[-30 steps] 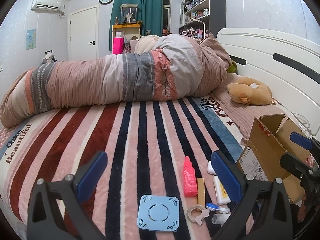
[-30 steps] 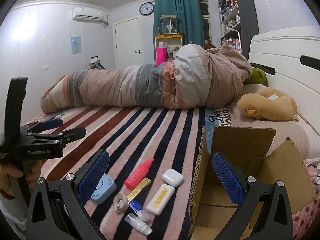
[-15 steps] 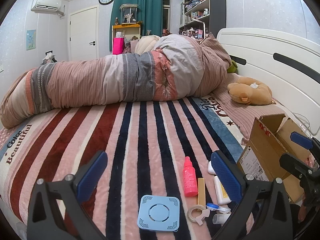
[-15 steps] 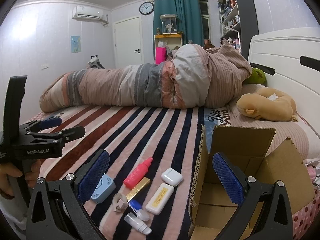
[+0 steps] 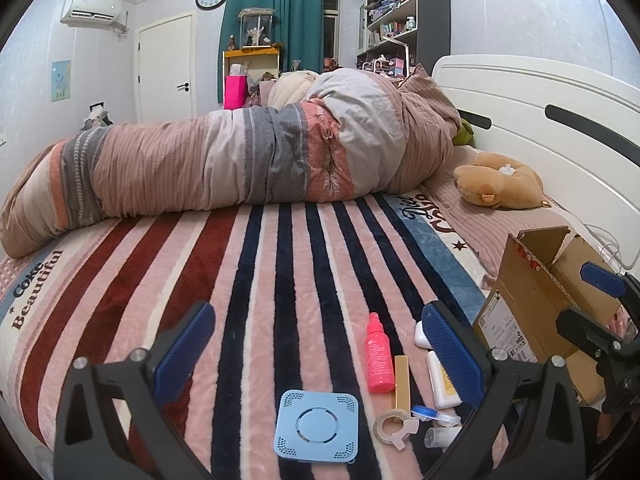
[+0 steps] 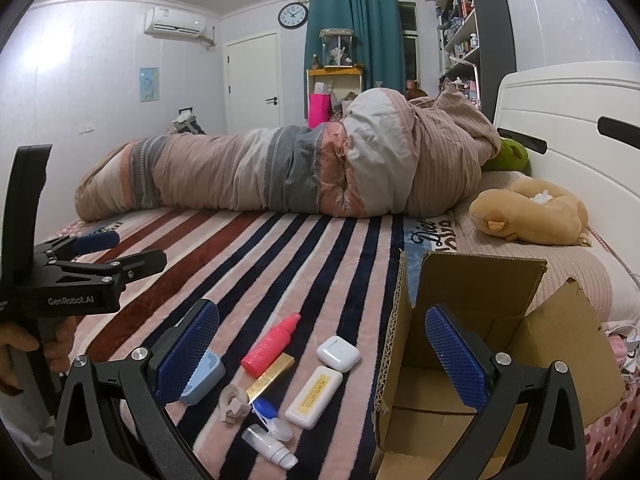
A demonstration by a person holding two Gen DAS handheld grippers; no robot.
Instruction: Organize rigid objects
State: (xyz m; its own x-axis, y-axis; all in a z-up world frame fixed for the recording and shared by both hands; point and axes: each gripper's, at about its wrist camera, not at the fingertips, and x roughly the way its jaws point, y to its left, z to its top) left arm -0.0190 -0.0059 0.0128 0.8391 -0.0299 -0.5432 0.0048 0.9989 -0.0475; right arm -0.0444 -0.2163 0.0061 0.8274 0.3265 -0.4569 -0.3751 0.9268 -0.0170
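Striped bedding (image 5: 280, 280) carries everything. From the left wrist, the left gripper (image 5: 316, 340) hovers wide open and empty; the blue pad (image 5: 316, 426) lies just ahead between its fingers, the pink bottle (image 5: 378, 358) toward its right finger, the box (image 5: 532, 312) beyond that.

From the right wrist, the right gripper (image 6: 320, 348) is also spread wide, holding nothing. Its right finger overlaps the open box (image 6: 480, 292); the earbud case (image 6: 338, 353) and white bar (image 6: 314, 398) lie between the fingers. Probably best: take one item at a time, gripping across its narrow sides, then drop it into the box.
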